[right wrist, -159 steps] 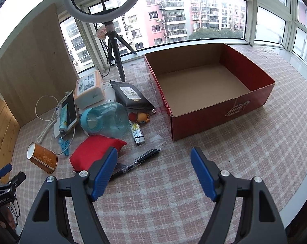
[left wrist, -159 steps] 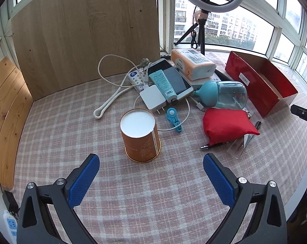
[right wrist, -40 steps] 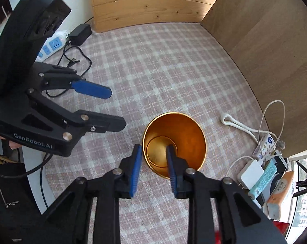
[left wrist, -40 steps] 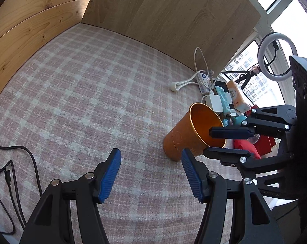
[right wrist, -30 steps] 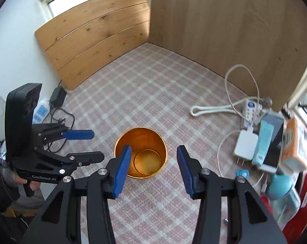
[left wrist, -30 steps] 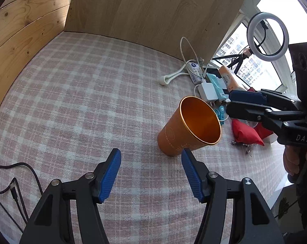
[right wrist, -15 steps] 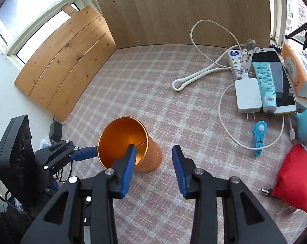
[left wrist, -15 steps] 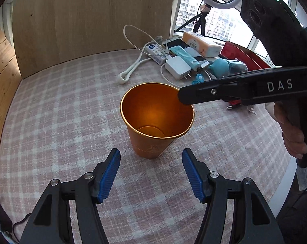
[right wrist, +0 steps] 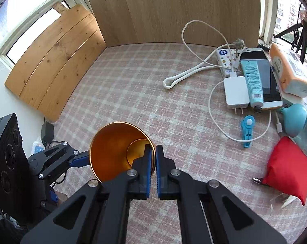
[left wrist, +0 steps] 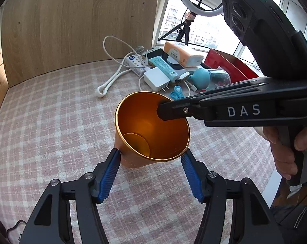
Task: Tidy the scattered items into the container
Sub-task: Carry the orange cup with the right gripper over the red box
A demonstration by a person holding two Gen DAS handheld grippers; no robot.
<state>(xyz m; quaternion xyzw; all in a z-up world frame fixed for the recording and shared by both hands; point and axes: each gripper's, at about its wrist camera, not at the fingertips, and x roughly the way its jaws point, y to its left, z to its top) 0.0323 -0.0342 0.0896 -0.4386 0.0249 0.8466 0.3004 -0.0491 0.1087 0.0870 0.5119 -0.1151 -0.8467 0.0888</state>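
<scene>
An orange cup (left wrist: 151, 128) with a gold inside stands open side up on the checked cloth (left wrist: 51, 122), a little tilted. My left gripper (left wrist: 150, 152) is closing on its sides, and both blue pads touch the wall. My right gripper (right wrist: 155, 151) is closing from above. One finger is inside the cup (right wrist: 112, 148), the other outside, and they pinch the rim. In the left wrist view the right gripper (left wrist: 163, 109) reaches in from the right. The red box (left wrist: 230, 67) lies at the back right.
Scattered behind the cup lie a white charger (right wrist: 234, 91) with its cable, a teal tube (right wrist: 252, 81) on a phone, a tissue pack (right wrist: 289, 71), a blue clip (right wrist: 247, 130), a teal bottle (right wrist: 295, 120) and a red pouch (right wrist: 287, 166). Wooden boards wall the left and back.
My right gripper's fingers have come together on the cup's rim. My left gripper has moved in until its pads sit against the cup's sides.
</scene>
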